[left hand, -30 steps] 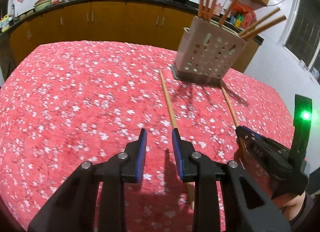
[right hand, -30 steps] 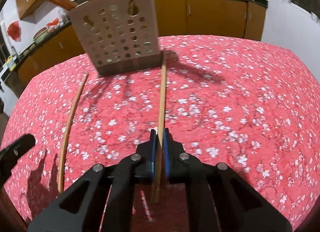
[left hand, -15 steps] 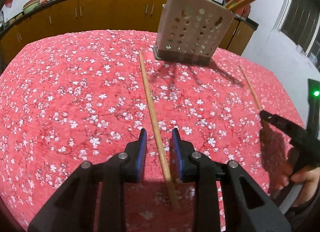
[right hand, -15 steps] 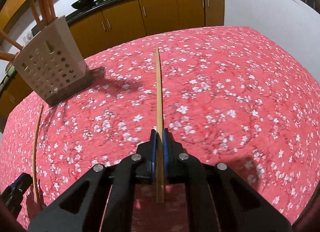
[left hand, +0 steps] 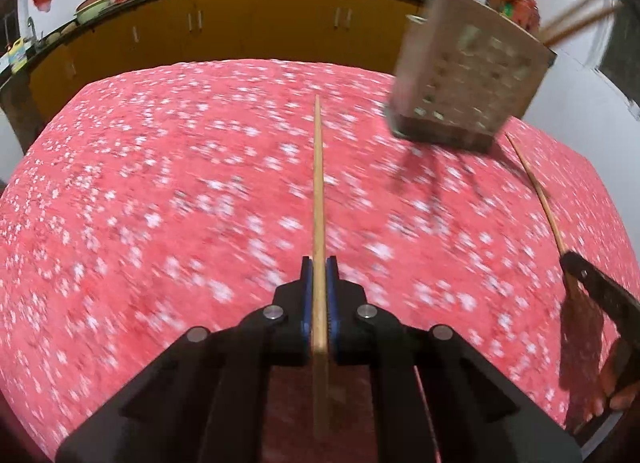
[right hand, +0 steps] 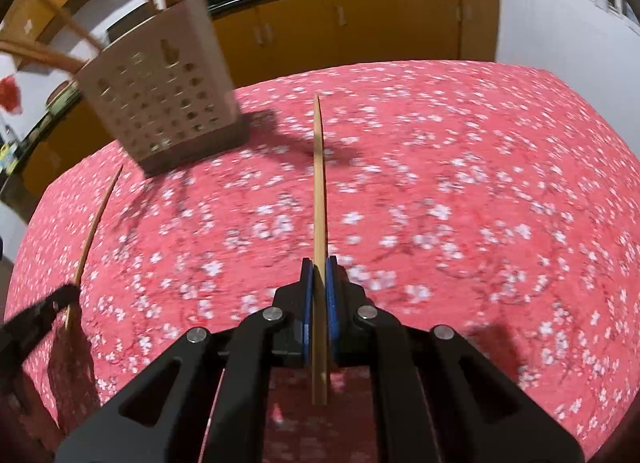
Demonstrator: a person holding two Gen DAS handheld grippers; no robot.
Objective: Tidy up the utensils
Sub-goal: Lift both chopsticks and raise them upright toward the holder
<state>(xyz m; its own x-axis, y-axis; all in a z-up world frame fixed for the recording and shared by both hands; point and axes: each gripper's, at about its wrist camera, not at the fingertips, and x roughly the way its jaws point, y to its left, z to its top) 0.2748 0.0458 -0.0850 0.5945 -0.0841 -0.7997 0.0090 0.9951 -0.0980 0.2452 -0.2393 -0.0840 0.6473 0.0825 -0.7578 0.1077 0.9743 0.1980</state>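
In the left wrist view, a wooden chopstick (left hand: 319,223) runs straight up the middle of the picture, passing between the two blue-padded fingers (left hand: 306,295) of the left gripper (left hand: 319,275). The fingers are closed onto it, the pads pressing both sides of the stick, with a short butt end sticking out behind the pads toward the camera and the long part reaching forward over the desk (left hand: 160,203), which is covered in a red cloth printed with white blossoms.

The right wrist view shows the same arrangement: a second chopstick (right hand: 319,191) lies between the blue pads of the right gripper (right hand: 319,275), whose fingers (right hand: 332,295) are clamped fully on it, the tip pointing ahead over the red cloth.

A beige perforated utensil holder (left hand: 468,75) stands on the desk, ahead and to the right of the left gripper and ahead and to the left of the right one. Several chopsticks (right hand: 44,51) already lean out of its top.

Each gripper appears at the edge of the other's view, with its chopstick slanting toward the holder. Both pictures are motion-blurred. Yellow-brown cabinets (left hand: 240,31) line the wall beyond.
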